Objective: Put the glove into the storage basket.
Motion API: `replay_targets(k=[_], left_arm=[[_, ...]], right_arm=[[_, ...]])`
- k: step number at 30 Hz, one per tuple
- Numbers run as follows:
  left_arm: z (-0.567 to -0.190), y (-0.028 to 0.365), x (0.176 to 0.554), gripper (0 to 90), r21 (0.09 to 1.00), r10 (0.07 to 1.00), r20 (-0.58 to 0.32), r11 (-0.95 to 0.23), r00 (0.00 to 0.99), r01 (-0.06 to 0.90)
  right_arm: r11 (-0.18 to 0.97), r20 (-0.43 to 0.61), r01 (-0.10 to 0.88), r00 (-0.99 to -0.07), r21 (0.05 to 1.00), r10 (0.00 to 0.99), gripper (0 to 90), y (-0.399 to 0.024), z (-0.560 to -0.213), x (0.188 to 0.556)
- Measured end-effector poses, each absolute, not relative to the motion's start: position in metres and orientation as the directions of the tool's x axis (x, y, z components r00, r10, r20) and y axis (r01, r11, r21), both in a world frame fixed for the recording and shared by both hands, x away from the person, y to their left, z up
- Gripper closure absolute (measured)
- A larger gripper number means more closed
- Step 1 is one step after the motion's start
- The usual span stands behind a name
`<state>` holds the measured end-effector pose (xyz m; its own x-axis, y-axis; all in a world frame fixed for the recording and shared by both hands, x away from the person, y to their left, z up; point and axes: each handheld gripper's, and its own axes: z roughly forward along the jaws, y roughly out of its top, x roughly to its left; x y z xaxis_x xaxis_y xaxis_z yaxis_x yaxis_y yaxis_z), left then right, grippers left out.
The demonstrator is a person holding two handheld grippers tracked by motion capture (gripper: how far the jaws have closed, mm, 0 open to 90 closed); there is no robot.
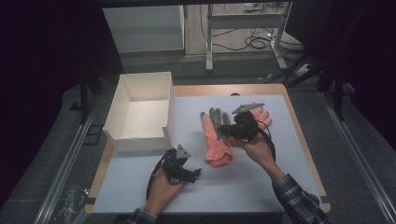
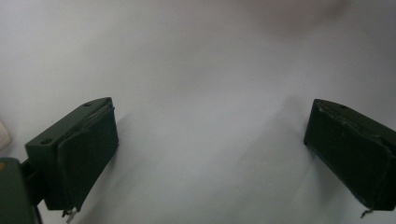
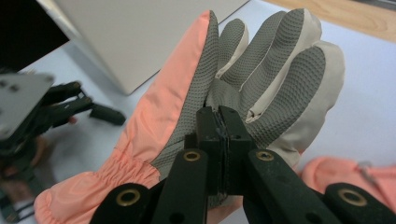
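In the high view my right gripper point(image 1: 232, 130) sits just right of centre, its jaws pinching the palm of an orange-and-grey glove point(image 1: 215, 138). The glove stretches from its grey fingertips near the middle of the frame down to its gathered orange cuff, which points toward the lower centre. The right gripper view confirms it — the two black jaws are pressed together on a fold of the textured grey palm of the glove point(image 3: 261, 79), with the orange side running down to the lower left of that frame. A second orange glove point(image 1: 260, 115) lies on the white mat point(image 1: 289, 154) just behind the right gripper, toward the upper right of centre; in the right gripper view a bit of it point(image 3: 336, 175) shows at the lower right, though I can't tell how it lies.

My left gripper point(image 1: 194, 174) rests low and left of centre in the high view, apart from the held glove's cuff. In the left gripper view the jaws are spread wide over bare white mat point(image 2: 201, 93) — nothing is between them.

An open white box point(image 1: 122, 100) stands in the upper left part of the table, beside the mat's far left corner.
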<state>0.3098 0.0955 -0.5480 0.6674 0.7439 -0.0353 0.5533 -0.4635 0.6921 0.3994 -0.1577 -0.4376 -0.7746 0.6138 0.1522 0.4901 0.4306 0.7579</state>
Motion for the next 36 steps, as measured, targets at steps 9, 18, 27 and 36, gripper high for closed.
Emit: replay_targets(k=[9, 18, 27, 36], left_arm=[[-0.548, 0.095, 0.310, 3.1, 0.696, 0.745, -0.035, -0.460, 0.666, 0.551], [-0.548, 0.095, 0.310, 3.1, 0.694, 0.744, -0.035, -0.462, 0.667, 0.552], [-0.548, 0.095, 0.310, 3.1, 0.693, 0.743, -0.034, -0.464, 0.668, 0.552], [-0.548, 0.095, 0.310, 3.1, 0.695, 0.745, -0.036, -0.461, 0.667, 0.552]], right_arm=[[0.410, 0.180, 0.511, -0.764, 0.756, 0.619, 88.0, -0.174, -0.453, 0.357], [0.385, 0.213, 0.555, -0.732, 0.738, 0.647, 88.0, -0.182, -0.487, 0.327], [0.403, 0.180, 0.550, -0.726, 0.732, 0.663, 82.2, -0.184, -0.506, 0.323], [0.407, 0.141, 0.522, -0.726, 0.749, 0.673, 63.1, -0.194, -0.492, 0.331]])
